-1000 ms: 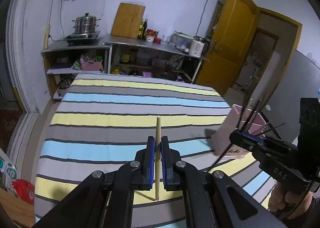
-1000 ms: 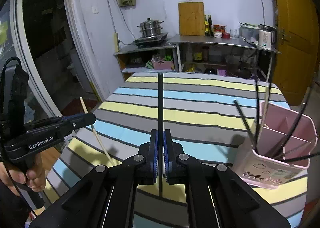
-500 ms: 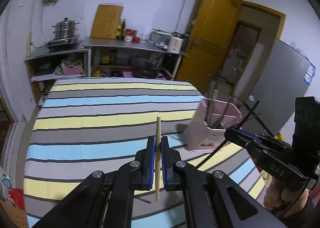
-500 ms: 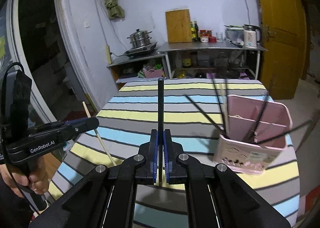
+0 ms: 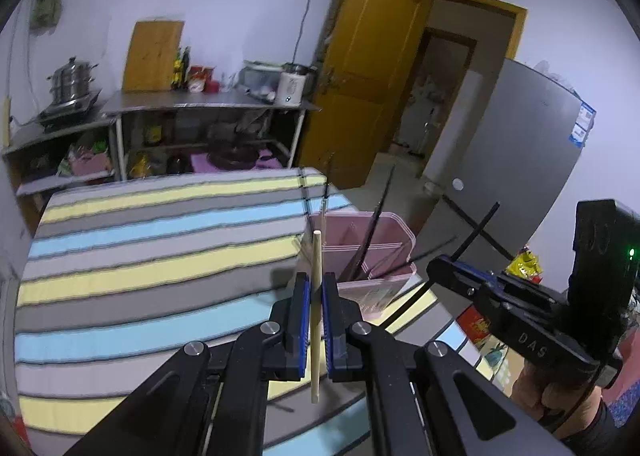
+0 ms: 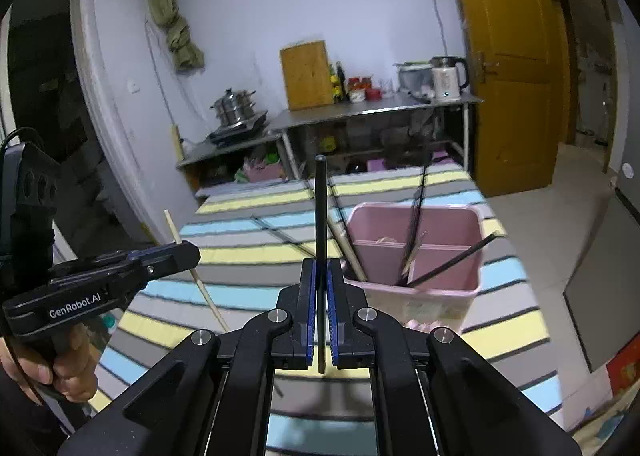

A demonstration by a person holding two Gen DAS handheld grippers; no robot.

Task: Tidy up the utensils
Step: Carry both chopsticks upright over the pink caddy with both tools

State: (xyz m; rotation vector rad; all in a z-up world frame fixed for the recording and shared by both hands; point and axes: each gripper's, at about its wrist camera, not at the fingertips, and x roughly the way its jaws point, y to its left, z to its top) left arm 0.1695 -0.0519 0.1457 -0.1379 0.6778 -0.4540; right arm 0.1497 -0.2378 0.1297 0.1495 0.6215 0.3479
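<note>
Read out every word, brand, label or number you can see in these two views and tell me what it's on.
"GenRobot.AI": white lettering on the black left gripper.
"DAS": on the black right gripper.
Blue sticker on the grey fridge: too small to read.
Print on the pink plastic utensil holder: blurred.

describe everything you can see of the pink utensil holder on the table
The pink utensil holder is a rectangular tub, plastic by its look, with thin inner walls dividing it into compartments. It stands upright on the striped tablecloth near the table's edge on the door side. Several black chopsticks lean in it, some jutting out over the rim, and a pale wooden stick rests against its near-left corner. A printed label marks its front wall, too blurred to read. Neither pair of tongs touches it.
</note>
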